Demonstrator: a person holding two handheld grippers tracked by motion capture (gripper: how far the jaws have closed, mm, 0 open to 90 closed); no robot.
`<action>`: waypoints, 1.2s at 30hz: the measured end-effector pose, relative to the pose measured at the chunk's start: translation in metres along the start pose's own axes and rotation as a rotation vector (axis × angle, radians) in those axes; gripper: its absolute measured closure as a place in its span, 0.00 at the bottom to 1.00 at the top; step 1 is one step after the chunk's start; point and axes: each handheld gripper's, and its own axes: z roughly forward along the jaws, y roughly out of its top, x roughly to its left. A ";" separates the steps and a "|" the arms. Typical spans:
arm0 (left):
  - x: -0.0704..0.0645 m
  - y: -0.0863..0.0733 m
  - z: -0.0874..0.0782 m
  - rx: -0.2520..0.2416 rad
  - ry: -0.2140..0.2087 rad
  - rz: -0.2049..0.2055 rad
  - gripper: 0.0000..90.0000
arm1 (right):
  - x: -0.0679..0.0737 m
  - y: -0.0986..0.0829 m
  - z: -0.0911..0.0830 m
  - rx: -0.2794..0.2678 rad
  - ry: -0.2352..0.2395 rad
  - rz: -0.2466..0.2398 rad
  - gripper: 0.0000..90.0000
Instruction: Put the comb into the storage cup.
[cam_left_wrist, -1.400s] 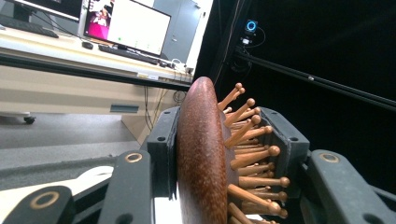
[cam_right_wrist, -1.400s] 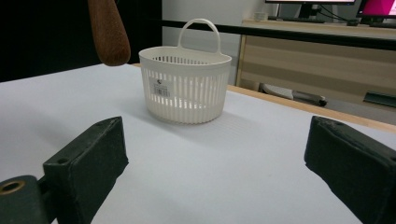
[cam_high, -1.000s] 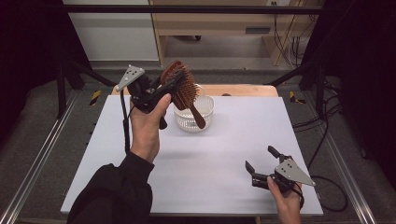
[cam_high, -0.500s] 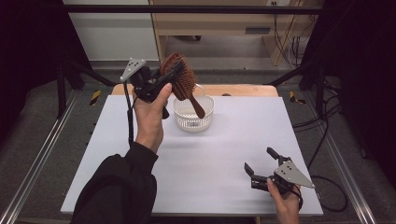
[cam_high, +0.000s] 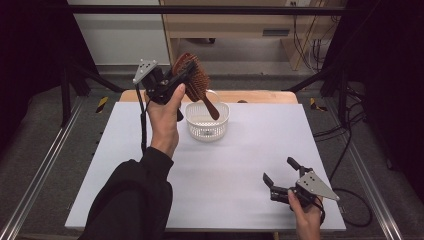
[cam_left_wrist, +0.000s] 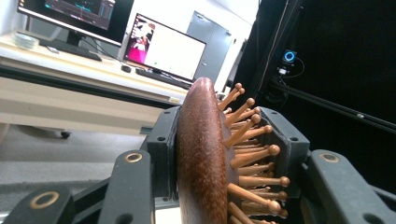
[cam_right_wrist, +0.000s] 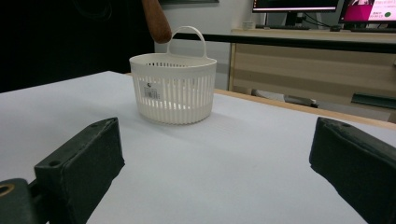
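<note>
A brown wooden hairbrush (cam_high: 195, 82) with peg bristles is held in the air, its head clamped in my left gripper (cam_high: 181, 80), which is shut on it. In the left gripper view the brush head (cam_left_wrist: 201, 158) sits edge-on between the jaws, pegs pointing right. The brush's handle (cam_high: 212, 108) slants down over a white slatted basket (cam_high: 207, 127) at the table's back middle. My right gripper (cam_high: 278, 175) rests low near the table's front right, open and holding nothing. From the right gripper view the basket (cam_right_wrist: 173, 88) stands ahead, with the handle tip (cam_right_wrist: 156, 21) above its rim.
The white table top (cam_high: 220, 190) lies on a wooden board whose edge shows behind the basket. Metal rails run along both sides. A desk with monitors (cam_left_wrist: 163, 46) stands beyond the table. Cables trail on the floor at the right.
My left hand has lifted the hairbrush a little higher and back, tilting it more upright over the basket. The right gripper has stayed in place.
</note>
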 end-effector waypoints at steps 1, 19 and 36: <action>0.001 0.000 0.001 -0.002 0.002 -0.004 0.58 | 0.000 0.000 0.000 0.003 0.001 0.005 0.03; 0.005 -0.010 0.012 -0.005 0.030 0.027 0.58 | 0.001 -0.002 0.003 0.005 0.023 0.015 0.03; 0.013 -0.035 0.034 0.025 0.064 0.055 0.58 | 0.001 -0.003 0.004 0.005 0.039 0.026 0.03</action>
